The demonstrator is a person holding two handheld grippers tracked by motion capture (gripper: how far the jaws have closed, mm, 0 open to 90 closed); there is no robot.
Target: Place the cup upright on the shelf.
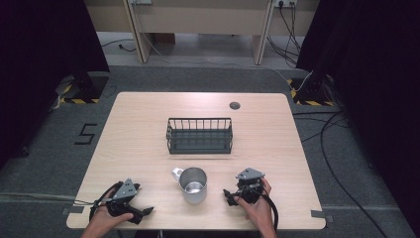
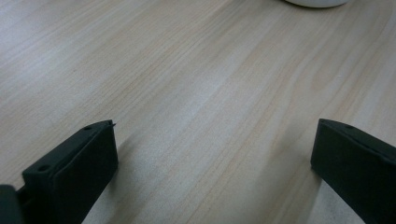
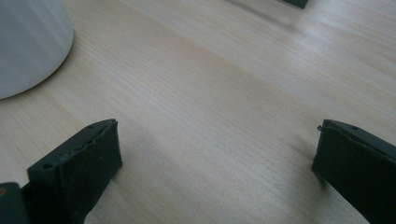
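High view: a light wood-grain rectangular table [image 1: 148, 124] carries a black wire basket [image 1: 199, 135] with an oblong frame at its centre and, nearer the person, a shiny metal mug [image 1: 193, 184] standing upright with its handle turned to the left. The mug lies between the two grippers and just in front of the basket, apart from it. A small round grey grommet [image 1: 235, 105] is set into the tabletop near the far edge.

The left gripper [image 1: 143, 212], black with a grey three-cornered plate, rests low on the table near the front-left corner, held in the person's left hand [image 1: 101, 222]. The right gripper [image 1: 229, 196], likewise plated, sits just right of the mug in the right hand [image 1: 257, 210], its tips pointing toward the mug but apart from it.

Left gripper view: the two black jaws stand wide apart over bare wood; a pale curved edge at the top is probably the mug's base, though too little shows to be sure.

Right gripper view: the jaws are likewise spread wide with nothing between them; the mug's pale wall [image 3: 28, 44] appears at upper left.
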